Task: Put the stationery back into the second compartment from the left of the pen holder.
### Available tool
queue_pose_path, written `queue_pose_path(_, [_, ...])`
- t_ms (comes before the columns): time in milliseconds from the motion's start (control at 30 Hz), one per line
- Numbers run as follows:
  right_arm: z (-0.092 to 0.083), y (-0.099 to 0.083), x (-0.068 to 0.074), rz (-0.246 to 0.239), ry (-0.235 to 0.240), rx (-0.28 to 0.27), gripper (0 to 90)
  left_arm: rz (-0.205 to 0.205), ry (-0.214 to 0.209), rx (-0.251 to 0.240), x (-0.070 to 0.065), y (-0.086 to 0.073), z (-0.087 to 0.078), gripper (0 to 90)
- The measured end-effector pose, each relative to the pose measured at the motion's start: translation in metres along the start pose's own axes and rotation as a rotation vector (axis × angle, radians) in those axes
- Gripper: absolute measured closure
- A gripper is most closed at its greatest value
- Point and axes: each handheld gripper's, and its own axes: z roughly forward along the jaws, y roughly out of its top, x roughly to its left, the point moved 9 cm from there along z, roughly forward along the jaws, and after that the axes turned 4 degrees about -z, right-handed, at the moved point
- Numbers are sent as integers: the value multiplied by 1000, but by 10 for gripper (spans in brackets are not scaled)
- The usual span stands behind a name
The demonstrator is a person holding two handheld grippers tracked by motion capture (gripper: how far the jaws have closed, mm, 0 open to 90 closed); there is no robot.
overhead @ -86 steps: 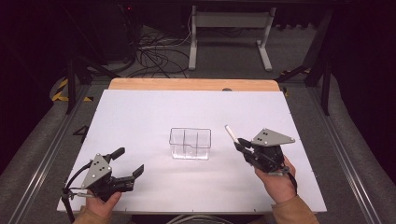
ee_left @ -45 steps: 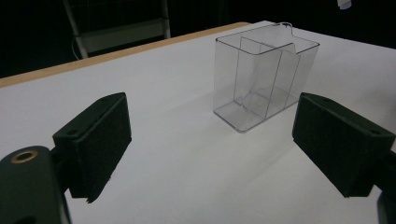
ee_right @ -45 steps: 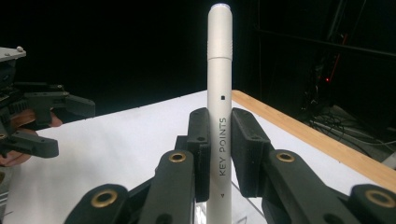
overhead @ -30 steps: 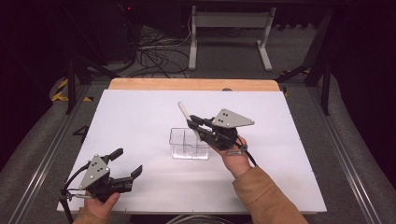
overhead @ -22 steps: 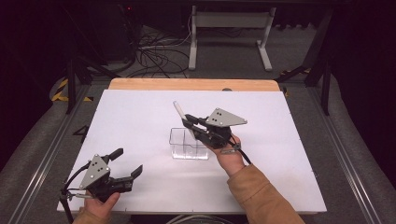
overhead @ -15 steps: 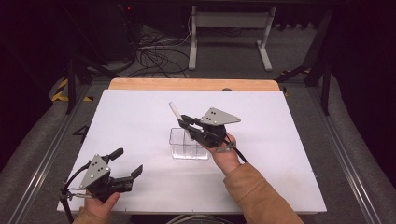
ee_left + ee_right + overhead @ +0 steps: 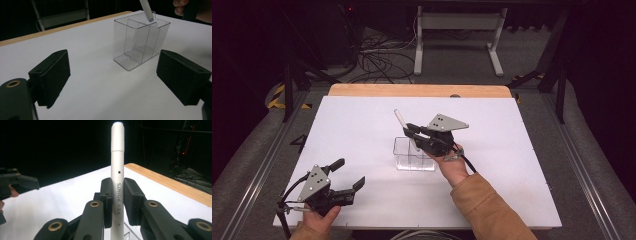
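A clear plastic box (image 7: 412, 156) with inner dividers stands in the middle of the white table. My right gripper (image 7: 408, 131) hovers just above its far edge, shut on a white pen (image 7: 399, 119) that slants up and to the left. In the right gripper view the pen (image 7: 117, 182), printed "KEY POINTS", stands upright between the shut jaws. My left gripper (image 7: 350, 172) rests near the table's front left, open with nothing in it. In its own view the left gripper (image 7: 117, 75) faces the box (image 7: 140, 42), with the pen's tip (image 7: 147, 10) above the box's back rim.
The white table top (image 7: 512, 165) ends in a wooden strip (image 7: 422, 90) at the far edge. Behind it are floor cables (image 7: 377, 55) and a metal stand (image 7: 457, 35). Metal rails (image 7: 257, 170) run along both sides.
My right gripper has carried the pen from the table's right side leftwards to above the clear box, still drifting left. The left gripper has not moved.
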Motion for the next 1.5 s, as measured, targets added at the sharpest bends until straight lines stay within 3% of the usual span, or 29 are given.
queue_pose_path(133, [1,-3,2,-17,-6,9,782,0,3,-3,1,0,-1,124])
queue_pose_path(633, [1,-28,3,8,-13,63,782,-1,0,-2,0,1,1,125])
queue_pose_path(1333, [-5,-45,6,4,-14,114,776,-3,-1,1,0,0,1,124])
queue_pose_path(1367, [-6,-45,6,-7,-15,123,743,-4,0,0,0,0,1,124])
queue_pose_path(1433, [-8,-41,7,-11,12,102,569,-3,0,0,0,0,1,124])
queue_pose_path(1500, [-12,-35,5,-33,0,91,451,-8,-2,-1,0,0,1,125])
